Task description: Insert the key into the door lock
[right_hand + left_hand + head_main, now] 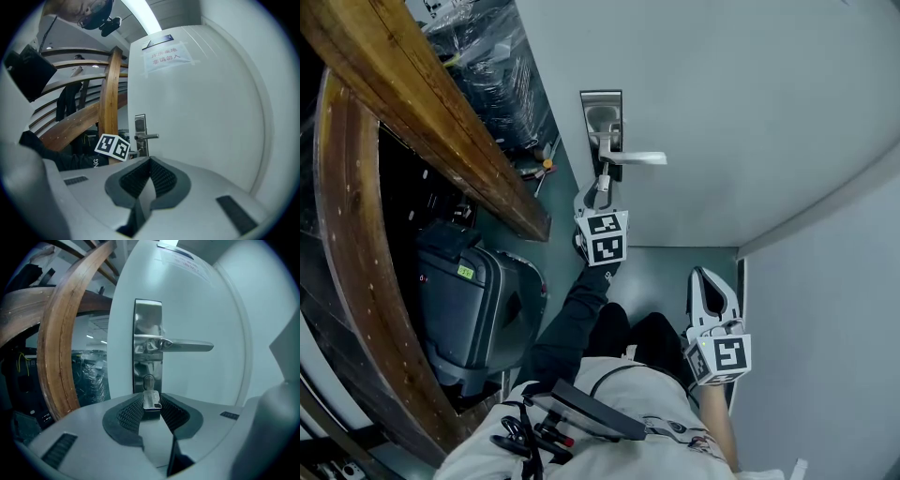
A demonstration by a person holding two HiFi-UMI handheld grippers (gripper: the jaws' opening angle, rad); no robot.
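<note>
Jaws of our left gripper (152, 404) clench on the flat head of a small silver metal key (151, 398), which points away from us at the tall brushed-steel lock plate (147, 319) on the pale grey door (206, 305). We see the key's tip meeting the rounded keyhole cylinder (148, 380), just below the straight silver lever handle (187, 346) that juts right; we cannot tell how deep it sits. Our right gripper (150, 161) hangs near our body, well apart from the lock plate, its jaws pressed together on nothing. Left of the door we see a curved brown wooden rail (422, 103) and a dark grey hard-shell suitcase (464, 300)
</note>
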